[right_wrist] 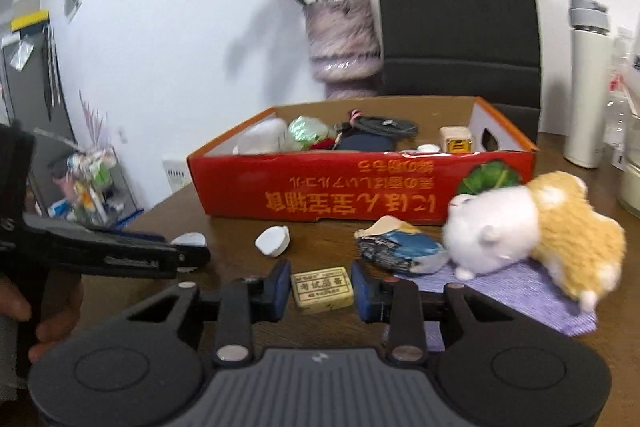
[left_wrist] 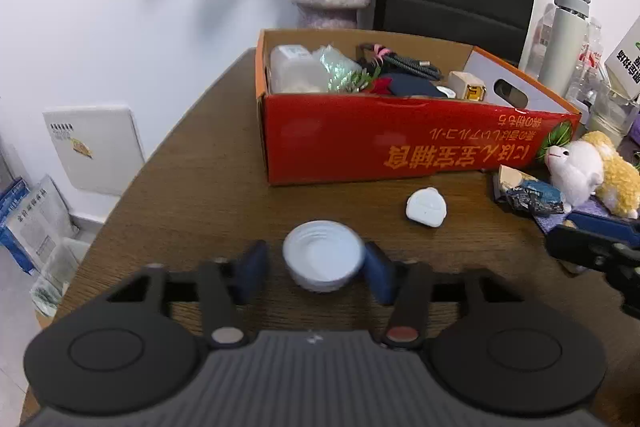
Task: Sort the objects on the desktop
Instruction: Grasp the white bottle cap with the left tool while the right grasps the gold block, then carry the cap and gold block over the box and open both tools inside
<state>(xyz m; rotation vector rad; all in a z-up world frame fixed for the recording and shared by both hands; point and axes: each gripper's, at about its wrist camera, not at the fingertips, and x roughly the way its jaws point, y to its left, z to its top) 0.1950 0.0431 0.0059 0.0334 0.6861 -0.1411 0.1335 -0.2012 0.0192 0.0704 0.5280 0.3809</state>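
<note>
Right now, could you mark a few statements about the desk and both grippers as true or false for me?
1. A white lid sits between the left gripper's fingers. True.
2. The right gripper brackets a banana. False: it brackets a small eraser.
3. The red box is empty. False: it holds cables and other small items.
4. The plush toy lies on a purple cloth. True.
</note>
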